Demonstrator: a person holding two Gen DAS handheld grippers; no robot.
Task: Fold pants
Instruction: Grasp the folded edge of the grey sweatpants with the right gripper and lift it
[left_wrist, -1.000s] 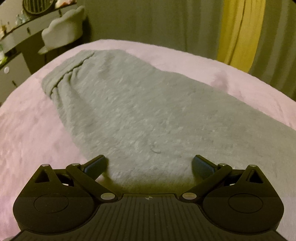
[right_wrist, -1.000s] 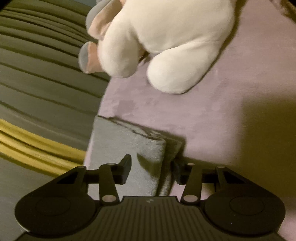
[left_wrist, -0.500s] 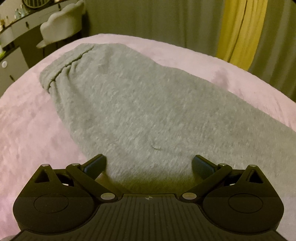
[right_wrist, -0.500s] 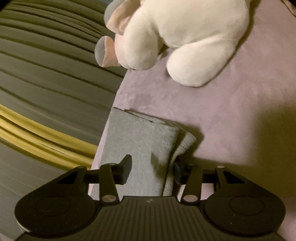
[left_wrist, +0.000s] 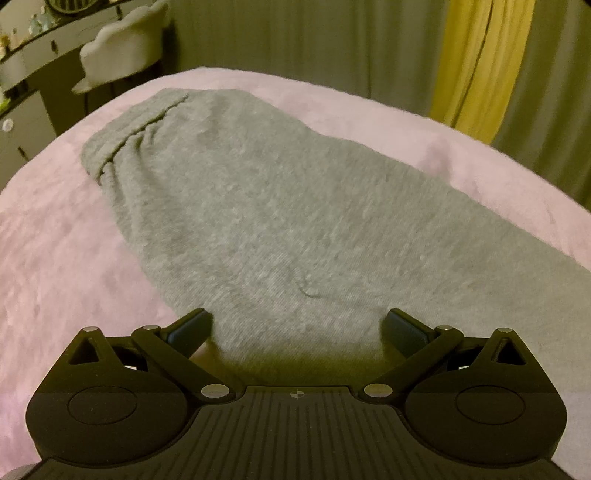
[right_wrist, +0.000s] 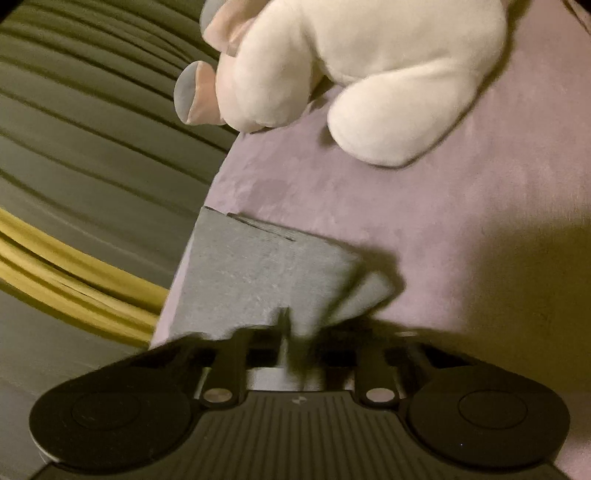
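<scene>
Left wrist view first: the grey pants (left_wrist: 280, 206) are laid out long across the pink bed cover (left_wrist: 55, 266), with the gathered waistband seen at the far end, up toward the dresser (left_wrist: 22, 96) and the pale chair (left_wrist: 122, 48). The left gripper (left_wrist: 295, 325) is held low over the near part of the cloth with its jaws spread wide, and nothing is pinched between them. No fold is seen in this stretch yet, so this side looks parked and waiting.

Right wrist view: the leg-cuff end of the pants (right_wrist: 266, 273) is found near the edge of the bed cover (right_wrist: 461, 229), with the curtain (right_wrist: 74, 162) off to the side and a white plush toy (right_wrist: 354, 70) well beyond the cuffs. The right gripper (right_wrist: 291, 332) has just been closing, and grey fabric is now clamped between its jaws, bunched up a bit at the pinch. Both cuff layers look to be caught, but that can't be told for sure.

So the step in hand is judged to be grabbing the cuff end for the lengthwise fold. Next, the cuffs probably need to be lifted and carried over toward the waistband, with the layers kept stacked and the cloth kept from being dragged off the bed edge.
</scene>
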